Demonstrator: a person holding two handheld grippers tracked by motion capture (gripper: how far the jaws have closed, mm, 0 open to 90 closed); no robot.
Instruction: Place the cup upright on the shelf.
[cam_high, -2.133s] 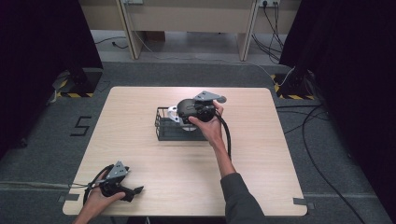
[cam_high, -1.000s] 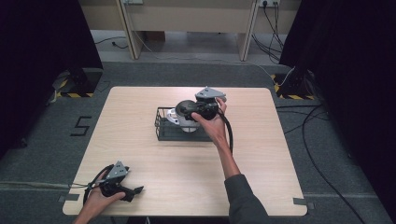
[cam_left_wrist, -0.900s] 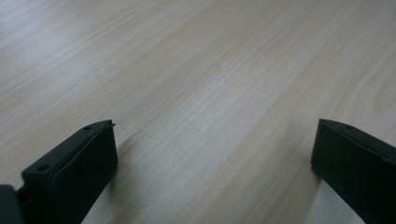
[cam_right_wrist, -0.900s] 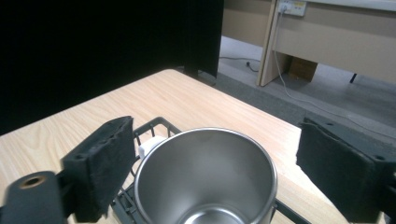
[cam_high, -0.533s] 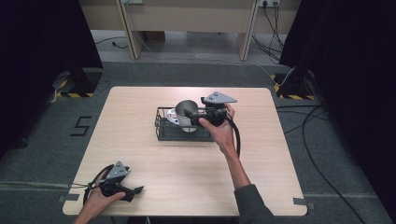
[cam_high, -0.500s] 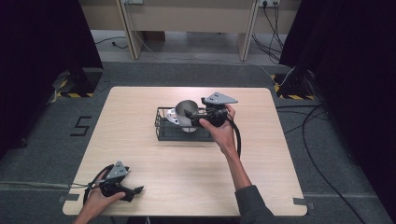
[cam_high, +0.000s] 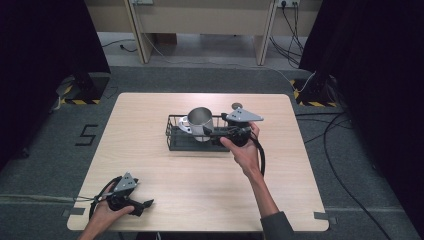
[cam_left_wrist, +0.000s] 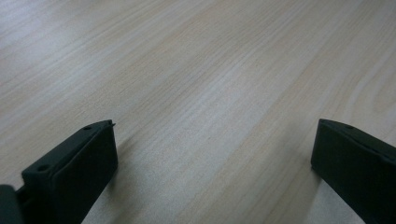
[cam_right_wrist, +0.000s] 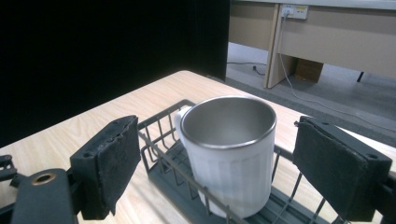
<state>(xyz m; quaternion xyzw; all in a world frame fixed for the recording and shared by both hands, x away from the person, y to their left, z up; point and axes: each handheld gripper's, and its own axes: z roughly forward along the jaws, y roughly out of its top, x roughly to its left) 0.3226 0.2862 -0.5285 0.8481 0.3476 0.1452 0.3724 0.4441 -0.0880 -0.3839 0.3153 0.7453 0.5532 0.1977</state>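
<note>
Right now the right tongs (cam_high: 216, 133) sit at the middle of the high view, pointed left at a mug (cam_high: 200, 123) that stands upright in a black wire basket (cam_high: 175, 142) on the table (cam_high: 210, 195). Seen from the right gripper view, the mug (cam_right_wrist: 229, 154) fills the centre of the frame with the two black pads wide apart on either side of it, touching nothing, so these tongs are open and empty. My reading is that the step in hand is either lining up to grasp the mug or backing off after setting it down; the pictures do not settle which. Next, a grasp would call for closing squarely on the mug's wall. Down at the lower left, the left tongs (cam_high: 143, 205) rest open on the table
</note>
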